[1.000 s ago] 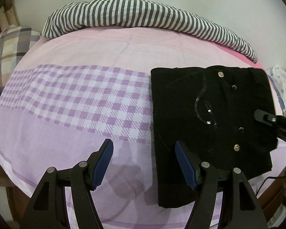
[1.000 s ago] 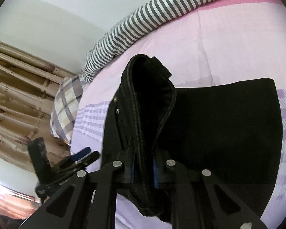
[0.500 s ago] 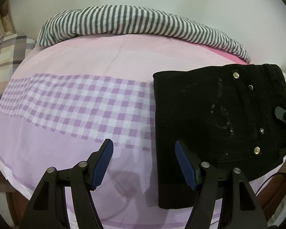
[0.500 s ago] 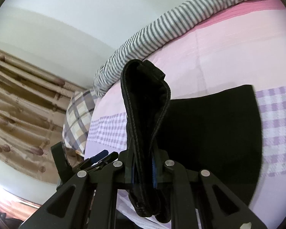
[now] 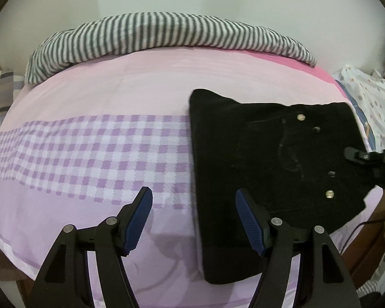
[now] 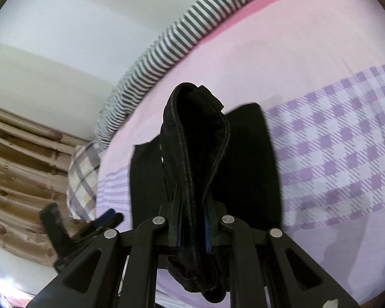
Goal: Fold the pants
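The black pants (image 5: 269,159) lie folded on the right side of the bed, with metal studs showing on top. My left gripper (image 5: 193,220) is open and empty, its blue pads just above the pants' near left edge. My right gripper (image 6: 192,228) is shut on the pants' thick waistband edge (image 6: 195,138), which stands up between its jaws. The right gripper also shows in the left wrist view (image 5: 369,157) at the pants' right edge. The left gripper shows in the right wrist view (image 6: 100,222), low at the left.
The bed has a pink and purple checked sheet (image 5: 89,154). A striped blanket (image 5: 166,33) lies along the far edge by the wall. A plaid pillow (image 6: 83,179) and curtains (image 6: 18,179) are at one end, a dotted pillow (image 5: 367,97) at the other.
The right gripper has kept its hold on the waistband and swung around the bed. The folded pants have shifted on the sheet, and one far corner now sticks out. The left gripper stays open.
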Tool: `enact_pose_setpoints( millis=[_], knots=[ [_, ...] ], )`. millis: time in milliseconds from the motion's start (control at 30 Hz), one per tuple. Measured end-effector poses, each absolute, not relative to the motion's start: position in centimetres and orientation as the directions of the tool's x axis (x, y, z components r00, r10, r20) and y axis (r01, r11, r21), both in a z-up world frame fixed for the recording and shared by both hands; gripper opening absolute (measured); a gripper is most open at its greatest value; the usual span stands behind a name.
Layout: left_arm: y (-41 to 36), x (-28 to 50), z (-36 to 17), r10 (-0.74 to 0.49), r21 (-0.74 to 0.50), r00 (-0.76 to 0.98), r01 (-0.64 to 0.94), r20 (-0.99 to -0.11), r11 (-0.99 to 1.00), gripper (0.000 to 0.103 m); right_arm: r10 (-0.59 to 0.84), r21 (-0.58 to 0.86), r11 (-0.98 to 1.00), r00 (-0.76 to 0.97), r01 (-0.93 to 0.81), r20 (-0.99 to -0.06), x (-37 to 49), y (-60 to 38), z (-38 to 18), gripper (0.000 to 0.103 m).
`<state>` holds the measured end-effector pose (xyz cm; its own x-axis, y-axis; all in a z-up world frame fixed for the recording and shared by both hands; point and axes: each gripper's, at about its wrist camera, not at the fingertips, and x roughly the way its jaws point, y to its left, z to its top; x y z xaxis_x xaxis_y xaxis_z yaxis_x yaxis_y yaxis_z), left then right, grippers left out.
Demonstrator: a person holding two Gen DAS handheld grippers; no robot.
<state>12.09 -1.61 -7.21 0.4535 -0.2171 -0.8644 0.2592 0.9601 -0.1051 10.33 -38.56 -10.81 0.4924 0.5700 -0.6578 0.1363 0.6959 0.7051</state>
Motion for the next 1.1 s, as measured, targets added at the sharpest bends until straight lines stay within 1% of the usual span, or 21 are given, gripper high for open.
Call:
enact_pose_setpoints(
  millis=[133, 233, 267, 300, 400, 500, 567, 733, 867, 933, 967, 1000, 1100],
  knots=[
    [-3.0, 11.8, -7.7, -0.226, -0.091, 0.436, 0.309, -0.871, 0.947, 0.068, 0.574, 0.709, 0.683, 0.472, 0.176, -0.67, 10.4, -39.5, -12.9, 0.013],
    [-3.8, 11.7, -8.5, -0.234, -0.089, 0.407, 0.343, -0.883, 0.935, 0.068, 0.56, 0.695, 0.693, 0.464, 0.191, -0.686, 10.2, -39.9, -13.1, 0.022],
    [-4.1, 11.7, -9.0, -0.234, -0.091, 0.389, 0.352, -0.891, 0.932, 0.069, 0.541, 0.678, 0.707, 0.466, 0.199, -0.7, 10.0, -40.1, -12.8, 0.029],
    [-4.3, 11.6, -9.5, -0.232, -0.094, 0.37, 0.356, -0.9, 0.93, 0.069, 0.533, 0.672, 0.714, 0.47, 0.197, -0.704, 9.7, -40.2, -12.4, 0.031],
    [-4.4, 11.3, -10.5, -0.248, -0.119, 0.337, 0.361, -0.908, 0.925, 0.069, 0.528, 0.687, 0.699, 0.506, 0.197, -0.682, 8.4, -41.1, -11.2, 0.032],
    [-4.0, 11.3, -11.0, -0.271, -0.155, 0.315, 0.348, -0.91, 0.925, 0.07, 0.54, 0.713, 0.673, 0.527, 0.197, -0.656, 6.6, -42.1, -10.3, 0.032],
    [-3.8, 11.3, -11.0, -0.281, -0.171, 0.31, 0.337, -0.908, 0.926, 0.072, 0.547, 0.717, 0.669, 0.522, 0.199, -0.655, 5.5, -42.4, -10.0, 0.032],
    [-3.9, 10.9, -11.0, -0.278, -0.165, 0.319, 0.34, -0.906, 0.926, 0.073, 0.573, 0.734, 0.645, 0.502, 0.211, -0.648, 4.0, -42.2, -10.6, 0.032],
    [-4.0, 10.7, -11.0, -0.279, -0.168, 0.32, 0.335, -0.906, 0.927, 0.075, 0.579, 0.735, 0.643, 0.492, 0.215, -0.65, 4.8, -41.2, -11.3, 0.03],
    [-3.9, 10.6, -11.0, -0.276, -0.164, 0.322, 0.334, -0.906, 0.928, 0.076, 0.574, 0.727, 0.654, 0.488, 0.21, -0.658, 5.0, -40.7, -11.4, 0.027],
    [-3.9, 10.6, -11.0, -0.274, -0.161, 0.324, 0.334, -0.906, 0.929, 0.076, 0.573, 0.725, 0.66, 0.491, 0.197, -0.655, 5.2, -40.5, -11.3, 0.021],
    [-3.9, 10.6, -11.0, -0.272, -0.158, 0.325, 0.335, -0.906, 0.929, 0.077, 0.571, 0.721, 0.667, 0.494, 0.187, -0.656, 5.2, -40.2, -11.0, 0.017],
    [-3.8, 10.6, -11.0, -0.269, -0.155, 0.327, 0.335, -0.906, 0.929, 0.077, 0.559, 0.709, 0.691, 0.516, 0.143, -0.649, 4.8, -39.5, -9.8, 0.016]
  ],
)
